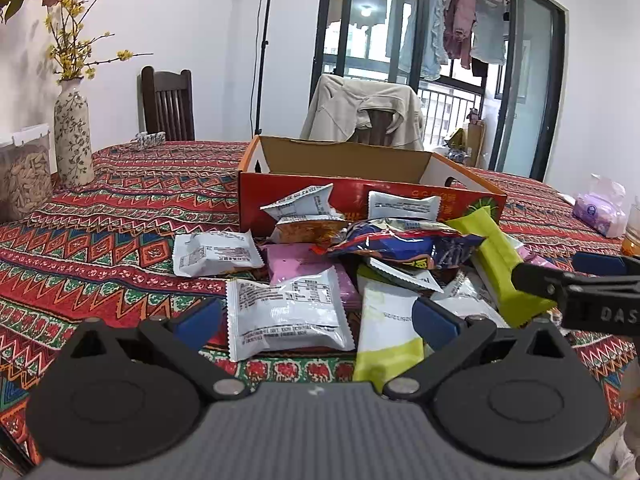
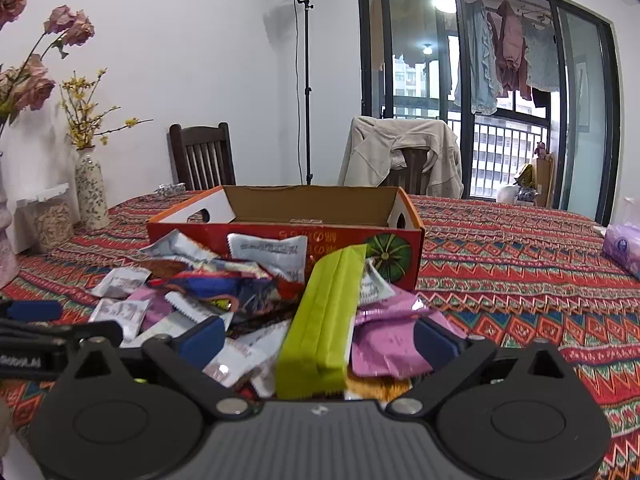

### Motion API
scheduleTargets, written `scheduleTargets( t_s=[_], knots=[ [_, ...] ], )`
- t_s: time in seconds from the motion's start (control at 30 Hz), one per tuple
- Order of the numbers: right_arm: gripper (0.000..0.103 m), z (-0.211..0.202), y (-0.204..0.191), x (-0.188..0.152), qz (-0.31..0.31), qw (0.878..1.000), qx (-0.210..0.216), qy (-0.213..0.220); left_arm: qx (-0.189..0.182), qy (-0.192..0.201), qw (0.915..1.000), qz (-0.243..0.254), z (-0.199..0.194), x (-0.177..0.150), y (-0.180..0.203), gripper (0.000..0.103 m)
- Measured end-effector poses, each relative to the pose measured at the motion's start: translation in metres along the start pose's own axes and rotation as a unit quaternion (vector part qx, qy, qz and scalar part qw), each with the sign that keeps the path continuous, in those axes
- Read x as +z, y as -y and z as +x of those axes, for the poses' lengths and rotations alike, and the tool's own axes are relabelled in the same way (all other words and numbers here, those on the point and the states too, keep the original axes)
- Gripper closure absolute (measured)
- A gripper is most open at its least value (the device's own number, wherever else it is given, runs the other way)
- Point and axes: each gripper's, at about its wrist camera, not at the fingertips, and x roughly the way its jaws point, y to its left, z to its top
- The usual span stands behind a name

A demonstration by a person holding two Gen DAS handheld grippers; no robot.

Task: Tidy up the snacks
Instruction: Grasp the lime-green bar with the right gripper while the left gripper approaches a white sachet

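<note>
Right now your right gripper (image 2: 318, 336) has its jaws spread wide with the long lime-green packet (image 2: 320, 320) lying lengthwise between them, and the pads do not seem to press on it yet; your left gripper (image 1: 318, 318) is likewise open, straddling a white foil packet (image 1: 288, 312) and the near end of a white-and-lime packet (image 1: 386, 336) without gripping either. The whole snack pile (image 1: 360, 264) sits on the patterned tablecloth (image 1: 100, 240), heaped against the front wall of the red cardboard box (image 1: 348, 168), whose inside looks empty from here. To do this pick well, centre the green packet between the right pads before you close, and take it across its narrow width near the middle, because it leans on the pile and would likely pivot if caught at one end. Watch the pink wrapper (image 2: 394, 340) just beside the right pad: it could be pinched along with it. Lift clear of the box's front wall, then release inside. Keep the left gripper apart from the right, since they are close together.
</note>
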Motion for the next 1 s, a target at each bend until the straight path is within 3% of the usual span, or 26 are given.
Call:
scheduleTargets(
  t_s=[0.1, 0.33, 0.6, 0.7, 0.8, 1.0],
  knots=[
    [0.011, 0.013, -0.004, 0.008, -0.009, 1.0, -0.008, -0.016, 0.004, 0.001, 1.0, -0.001, 0.001, 0.002, -0.001, 0.0],
    [0.037, 0.042, -0.008, 0.022, -0.019, 0.999, -0.01, -0.047, 0.014, -0.003, 0.9999, -0.005, 0.004, 0.004, -0.003, 0.0],
    [0.05, 0.067, -0.014, 0.02, -0.036, 0.995, -0.045, -0.076, 0.027, -0.015, 0.9994, -0.015, 0.008, 0.008, -0.01, 0.0],
    [0.063, 0.065, -0.015, 0.015, -0.048, 0.995, -0.054, -0.068, 0.038, -0.022, 0.9989, -0.014, 0.012, 0.011, -0.012, 0.0],
    [0.069, 0.062, -0.015, 0.014, -0.05, 0.996, -0.053, -0.056, 0.043, -0.03, 0.9985, -0.019, 0.018, 0.013, -0.013, 0.0],
    [0.069, 0.047, -0.011, 0.013, -0.048, 0.997, -0.053, -0.026, 0.059, -0.057, 0.9962, -0.028, 0.036, 0.015, -0.013, 0.0]
  ],
)
